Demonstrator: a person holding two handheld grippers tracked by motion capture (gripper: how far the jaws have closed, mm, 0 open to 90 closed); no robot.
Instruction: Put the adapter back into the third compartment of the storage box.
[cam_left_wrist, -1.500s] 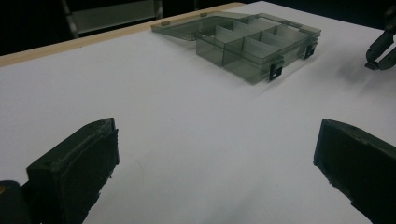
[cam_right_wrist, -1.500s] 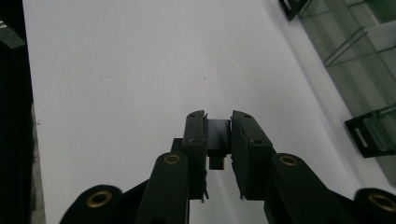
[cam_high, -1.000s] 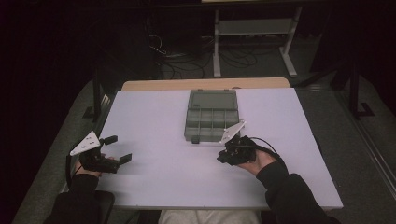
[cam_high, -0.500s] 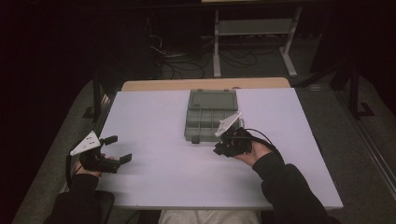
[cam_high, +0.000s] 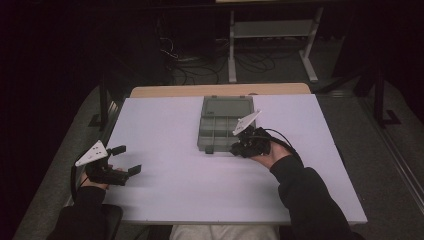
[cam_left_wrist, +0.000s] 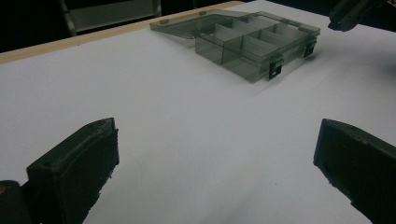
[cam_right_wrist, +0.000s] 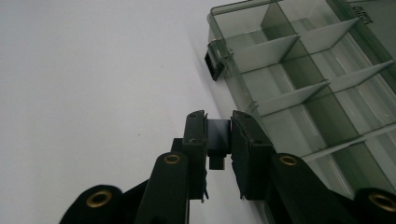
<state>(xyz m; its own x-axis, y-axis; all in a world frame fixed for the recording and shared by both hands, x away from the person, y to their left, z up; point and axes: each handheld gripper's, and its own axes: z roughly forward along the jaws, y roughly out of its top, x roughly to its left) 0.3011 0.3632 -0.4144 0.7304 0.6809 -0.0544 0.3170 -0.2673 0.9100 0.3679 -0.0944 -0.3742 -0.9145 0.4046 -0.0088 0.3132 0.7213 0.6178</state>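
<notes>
Nearest to me, I am holding the left tongs (cam_high: 129, 159) low over the near left part of the white bench (cam_high: 175, 190), their jaws standing wide apart with bare bench between them. From their own view I am looking across at the organizer box (cam_left_wrist: 254, 46), well apart from them.

Farther in, I am holding the right tongs (cam_high: 235, 148) at the near right corner of the organizer box (cam_high: 220, 127). In the right gripper view their jaws are pressing together on the box's small dark latch (cam_right_wrist: 218, 140) at the front wall, while a second latch (cam_right_wrist: 214, 63) is hanging free farther along that wall.

The box is sitting toward the far middle of the bench, its clear lid (cam_high: 227, 106) lying open behind the divided compartments.
</notes>
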